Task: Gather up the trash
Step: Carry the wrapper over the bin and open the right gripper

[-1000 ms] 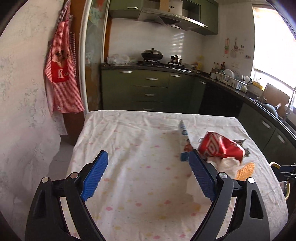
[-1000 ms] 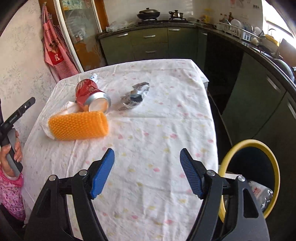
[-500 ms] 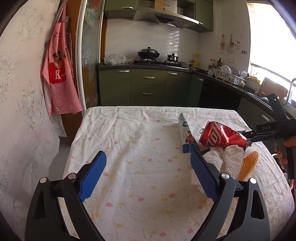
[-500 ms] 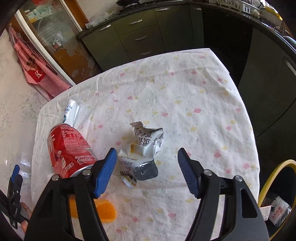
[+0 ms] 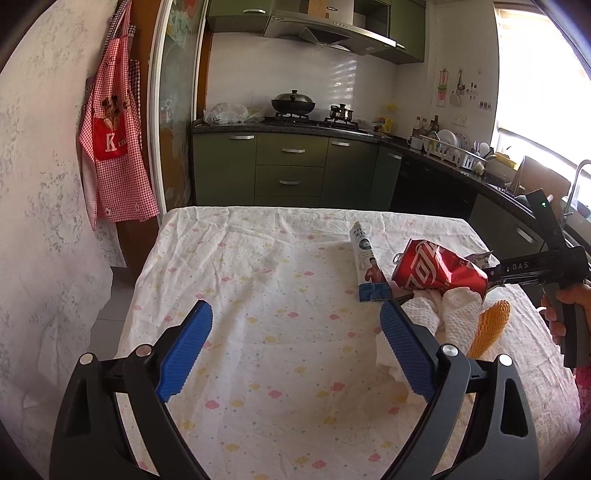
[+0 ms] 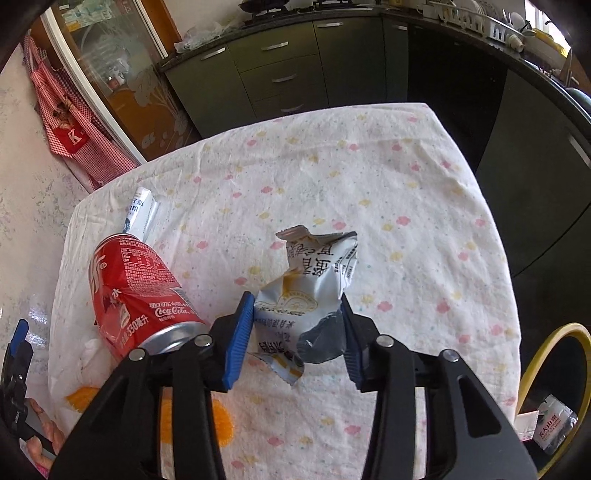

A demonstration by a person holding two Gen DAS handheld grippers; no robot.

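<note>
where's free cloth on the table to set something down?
Bare: the tablecloth from the apron-side edge across to the tube, and the far half past the wrapper. Crowded: the near corner with the can, tube, white cloth and orange mesh.

— Kitchen, by the look: dark green cabinets (image 5: 291,173) with metal handles under a dark counter (image 5: 288,127), white tiled wall (image 5: 317,85) behind.

— And up top?

— Steel range hood (image 5: 328,31), green upper cabinets either side. Below it a hob with a lidded black wok (image 5: 293,103).

— Light?

— Bright daylight from a window (image 5: 535,92) at the right; dish rack (image 5: 448,149) on the counter beneath.

— Left side?

— Pale patterned wall (image 5: 48,192), red checked apron (image 5: 112,144) hanging beside a glass-panelled door (image 5: 177,122). Grey tiled floor (image 5: 118,284) below.

— Middle?

— Table under a white cloth (image 5: 258,295) dotted with pink and yellow clouds.
</note>
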